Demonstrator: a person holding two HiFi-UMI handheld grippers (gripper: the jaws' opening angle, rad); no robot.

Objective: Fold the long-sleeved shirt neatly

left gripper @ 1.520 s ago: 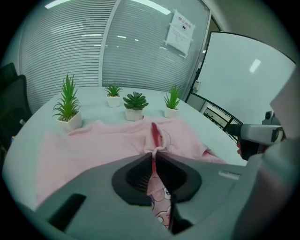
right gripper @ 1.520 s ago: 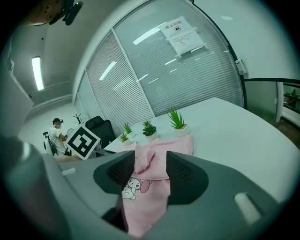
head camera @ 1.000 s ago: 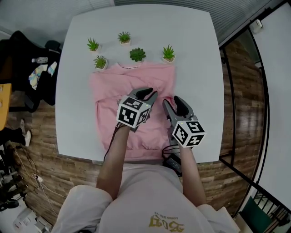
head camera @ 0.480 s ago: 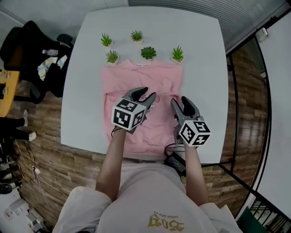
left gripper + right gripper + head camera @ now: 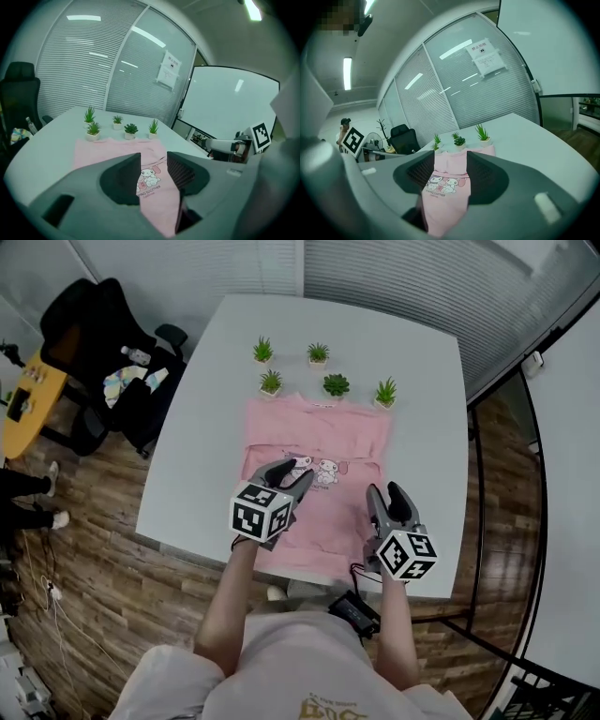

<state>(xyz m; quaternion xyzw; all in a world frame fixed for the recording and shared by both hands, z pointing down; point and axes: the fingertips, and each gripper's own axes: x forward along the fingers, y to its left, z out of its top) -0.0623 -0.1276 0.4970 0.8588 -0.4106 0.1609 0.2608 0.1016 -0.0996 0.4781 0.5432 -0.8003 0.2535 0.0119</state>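
The pink long-sleeved shirt (image 5: pixel 319 442) lies flat on the white table (image 5: pixel 422 390), sleeves tucked in, its cartoon print (image 5: pixel 323 470) facing up. My left gripper (image 5: pixel 284 469) hovers over the shirt's near left part. Its jaws have just been opening and nothing is between them. In the left gripper view the shirt (image 5: pixel 117 150) shows through the gap of the left gripper (image 5: pixel 153 171). My right gripper (image 5: pixel 383 493) hangs open above the shirt's near right edge, holding nothing. The right gripper view shows the shirt (image 5: pixel 450 192) beyond the right gripper (image 5: pixel 450 176).
Several small potted plants (image 5: pixel 336 384) stand in a row just beyond the shirt's collar. A black office chair (image 5: pixel 103 324) with clothes on it is left of the table, a yellow table (image 5: pixel 28 395) further left. Glass walls close the far side.
Both grippers have drawn back toward the person and lifted off the shirt. The left jaws stand wider than before. The cartoon print, hidden under the grippers earlier, now shows.
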